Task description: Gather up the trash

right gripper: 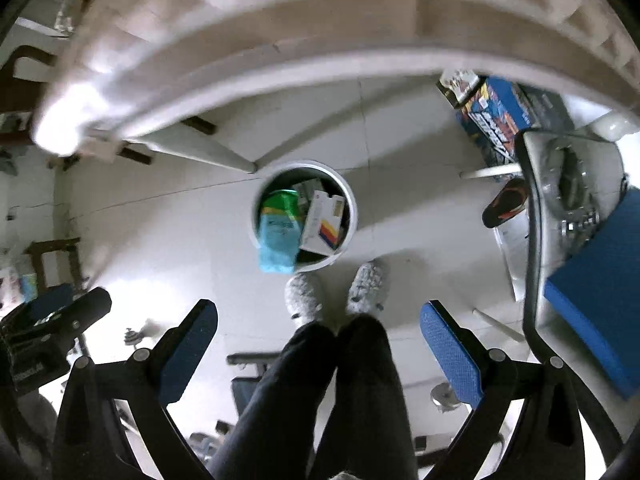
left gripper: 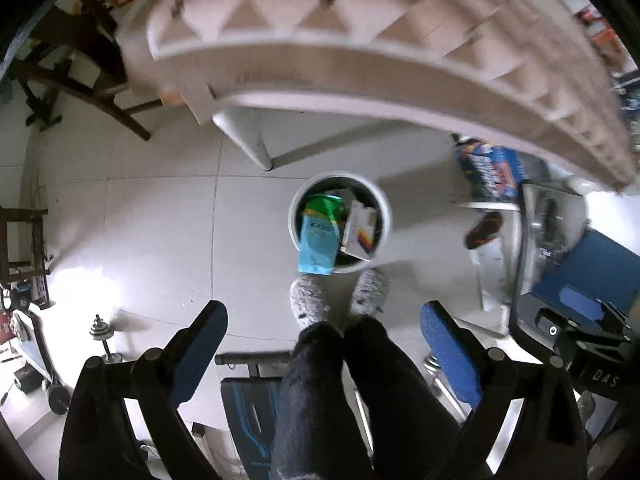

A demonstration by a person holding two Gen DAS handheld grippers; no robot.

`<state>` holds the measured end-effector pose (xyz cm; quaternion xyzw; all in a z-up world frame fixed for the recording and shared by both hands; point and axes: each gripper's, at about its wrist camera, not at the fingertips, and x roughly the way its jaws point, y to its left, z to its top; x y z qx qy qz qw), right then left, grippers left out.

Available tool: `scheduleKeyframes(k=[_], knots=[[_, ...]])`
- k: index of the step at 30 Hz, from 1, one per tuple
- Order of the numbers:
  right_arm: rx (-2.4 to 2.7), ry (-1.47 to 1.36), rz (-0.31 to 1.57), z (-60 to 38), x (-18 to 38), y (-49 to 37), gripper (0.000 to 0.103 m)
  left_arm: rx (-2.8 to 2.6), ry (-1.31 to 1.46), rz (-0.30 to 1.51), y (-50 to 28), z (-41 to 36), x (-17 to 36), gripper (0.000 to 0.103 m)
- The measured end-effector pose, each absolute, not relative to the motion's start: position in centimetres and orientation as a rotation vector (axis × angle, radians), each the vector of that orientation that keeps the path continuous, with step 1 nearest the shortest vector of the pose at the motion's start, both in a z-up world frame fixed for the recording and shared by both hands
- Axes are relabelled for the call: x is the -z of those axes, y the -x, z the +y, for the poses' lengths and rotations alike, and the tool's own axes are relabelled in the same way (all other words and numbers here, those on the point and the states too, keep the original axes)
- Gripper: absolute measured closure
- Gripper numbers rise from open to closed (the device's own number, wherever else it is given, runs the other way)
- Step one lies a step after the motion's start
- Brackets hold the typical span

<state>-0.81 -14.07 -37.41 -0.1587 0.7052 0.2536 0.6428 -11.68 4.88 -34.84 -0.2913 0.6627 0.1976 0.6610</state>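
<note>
Both tools [left gripper: 322,344] [right gripper: 318,344] gape empty above the filled trash bin [left gripper: 382,200].

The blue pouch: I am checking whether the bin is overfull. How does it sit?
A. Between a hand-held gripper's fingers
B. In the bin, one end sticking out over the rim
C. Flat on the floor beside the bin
B: the blue pouch overhangs the rim of the white bin.

The left hand-held gripper [left gripper: 322,344] points straight down, jaws wide apart and empty. Below on the floor [left gripper: 152,232], a white bin [left gripper: 383,200] holds a blue pouch [left gripper: 318,246] and a white carton [left gripper: 360,230], just beyond the person's slippered feet [left gripper: 308,304].
</note>
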Motion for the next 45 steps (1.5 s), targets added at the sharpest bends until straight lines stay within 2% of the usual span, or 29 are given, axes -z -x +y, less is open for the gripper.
scheduleKeyframes(k=[9, 20, 28, 45], knots=[[-0.699, 0.31, 1.576, -16.5, 20.7, 2.4, 0.001, -0.36, 0.695, 1.366, 12.8, 4.2, 21.5, 0.004], [-0.829, 0.233, 1.519, -17.9, 8.2, 3.2, 0.001, -0.294, 0.742, 1.247, 14.4, 4.1, 13.2, 0.004], [-0.892, 0.225, 1.525, -17.8, 5.1, 3.9, 0.001, -0.271, 0.761, 1.197, 15.1, 3.9, 10.4, 0.004], [-0.904, 0.194, 1.534, -17.0, 4.4, 2.5, 0.0, -0.25, 0.742, 1.156, 14.4, 3.9, 8.9, 0.0]])
